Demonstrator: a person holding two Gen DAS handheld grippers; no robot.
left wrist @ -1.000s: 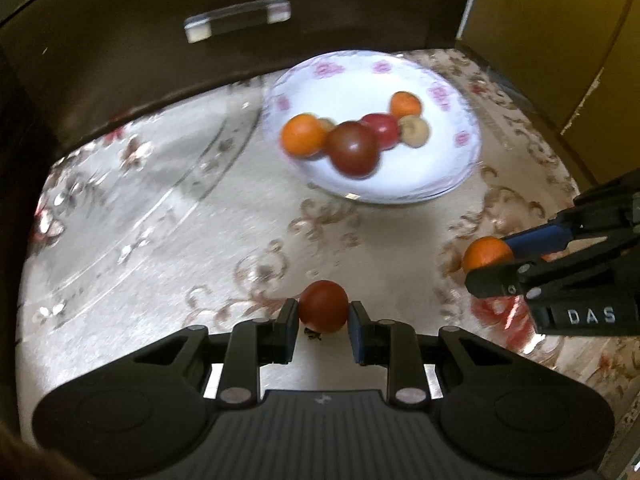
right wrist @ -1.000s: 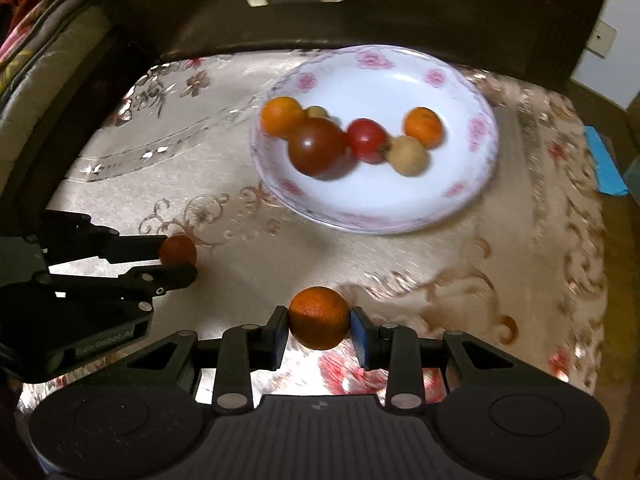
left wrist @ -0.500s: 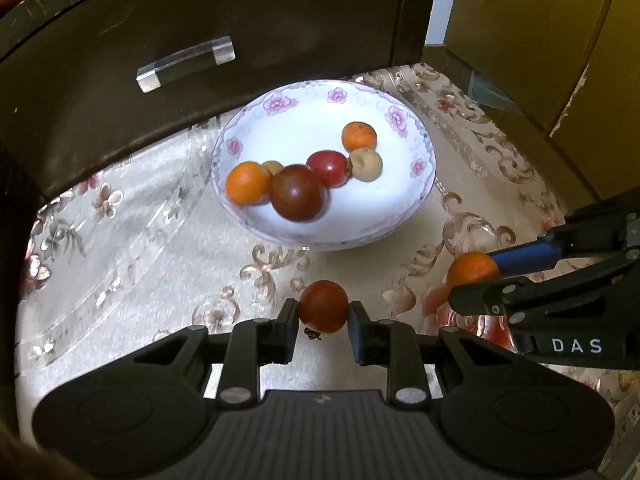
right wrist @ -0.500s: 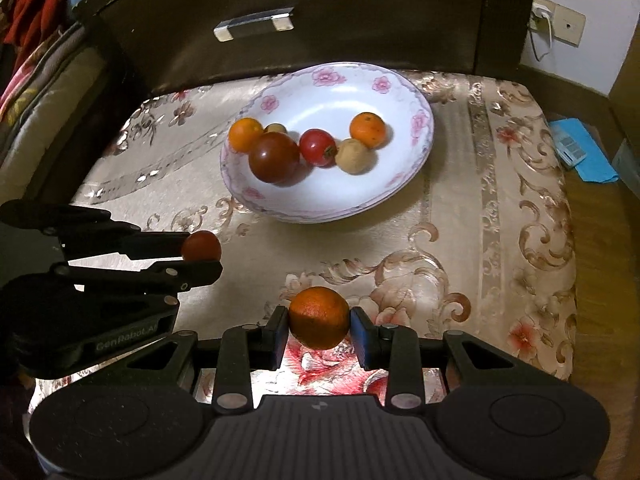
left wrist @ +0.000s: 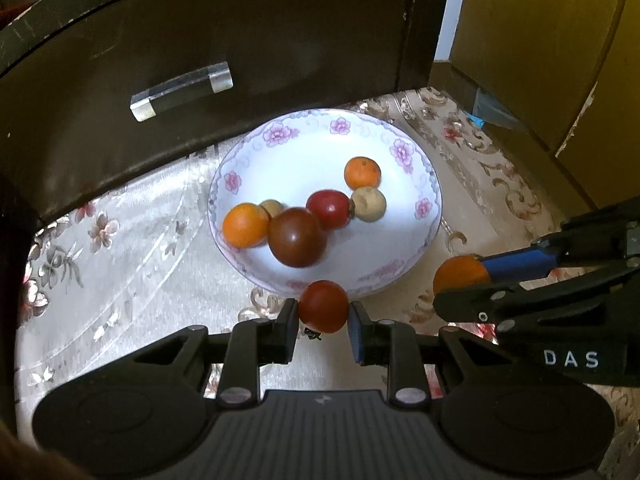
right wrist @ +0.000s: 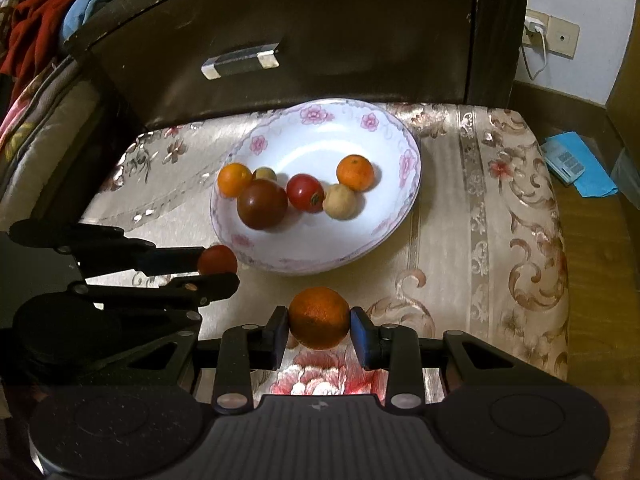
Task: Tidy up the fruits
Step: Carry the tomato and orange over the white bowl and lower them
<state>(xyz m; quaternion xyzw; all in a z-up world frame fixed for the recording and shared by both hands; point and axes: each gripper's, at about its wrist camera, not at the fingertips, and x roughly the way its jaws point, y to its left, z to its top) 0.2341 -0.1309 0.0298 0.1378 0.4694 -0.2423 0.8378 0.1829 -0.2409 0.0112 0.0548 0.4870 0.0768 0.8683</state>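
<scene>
Glossy glazed plate (right wrist: pixel 412 168) shines white with pink flowers. The cloth (right wrist: pixel 500 240) under it is sheeny woven brocade. Matt black plastic left tongs (left wrist: pixel 323 322) pinch a smooth, shiny tomato (left wrist: pixel 323 306); right tongs (right wrist: pixel 319 330) clamp a dimpled orange (right wrist: pixel 319 317).

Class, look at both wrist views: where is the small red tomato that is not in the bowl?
The red tomato is clamped in the left tongs, just short of the flowered bowl's near rim, left of the orange in the right tongs.

We see a red tomato (left wrist: pixel 323 306) and an orange (right wrist: pixel 319 317) held off the cloth near the flowered plate (right wrist: pixel 394 204), which holds six fruits
</scene>
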